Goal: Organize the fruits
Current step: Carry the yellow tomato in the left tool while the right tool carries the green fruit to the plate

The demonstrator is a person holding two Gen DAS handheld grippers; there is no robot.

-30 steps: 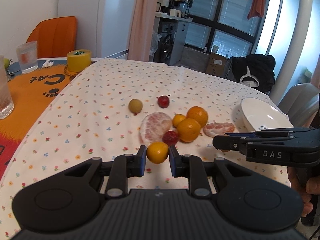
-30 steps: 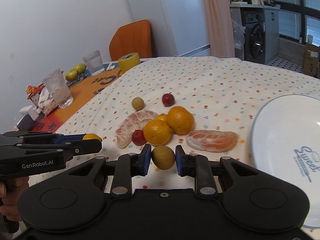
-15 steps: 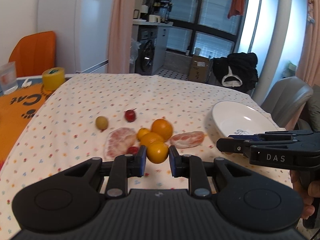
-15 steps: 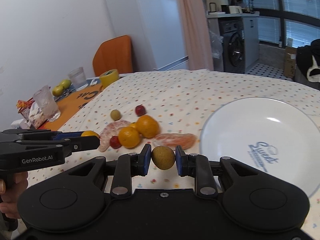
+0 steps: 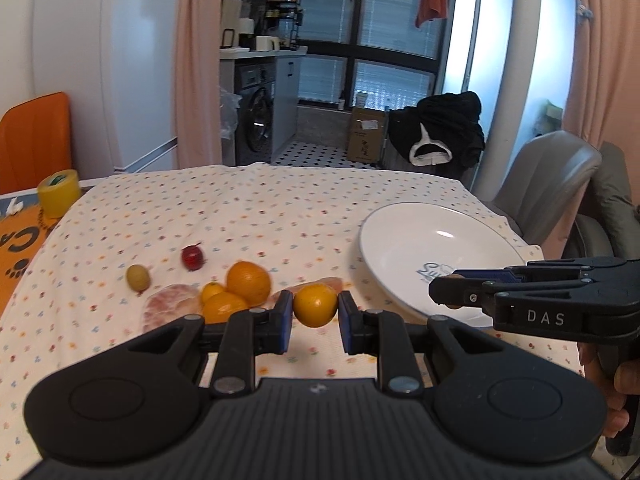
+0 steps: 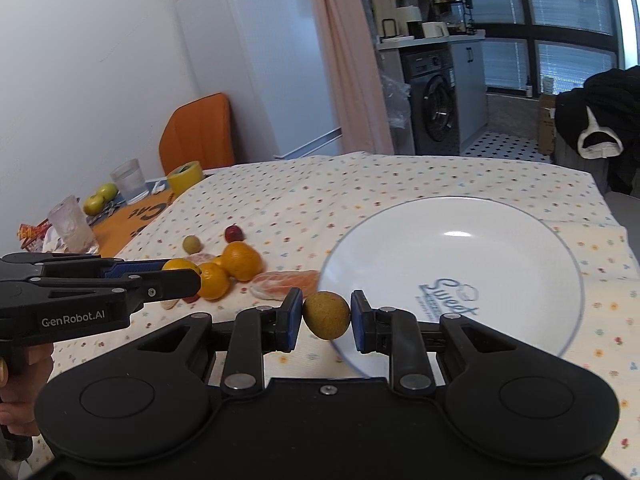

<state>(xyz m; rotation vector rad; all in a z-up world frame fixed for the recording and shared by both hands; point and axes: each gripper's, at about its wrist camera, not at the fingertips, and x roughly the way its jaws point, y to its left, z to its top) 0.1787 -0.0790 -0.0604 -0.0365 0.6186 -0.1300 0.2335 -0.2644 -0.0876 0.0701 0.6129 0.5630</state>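
Note:
My left gripper [image 5: 315, 318] is shut on a small orange [image 5: 315, 305], held above the tablecloth just left of the white plate [image 5: 400, 248]. In the right wrist view my right gripper [image 6: 326, 318] is shut on a brown-green round fruit [image 6: 326, 314] at the near-left rim of the plate [image 6: 500, 240]. On the cloth lie oranges [image 5: 248, 283], a red fruit [image 5: 192, 258], an olive-green fruit [image 5: 138, 278], and peeled grapefruit pieces [image 6: 282, 280]. The plate holds nothing.
A yellow tape roll [image 5: 59, 193], glasses [image 6: 129, 181] and green apples [image 6: 100, 198] stand on the orange mat at the far left. An orange chair [image 6: 198, 134] is behind the table, a grey chair [image 5: 548, 184] at the right. A hand [image 5: 616, 392] grips the right tool.
Both grippers have swung right toward the plate with their fruits held. The fruit pile has slid left in both views and the plate now fills more of the right wrist view.

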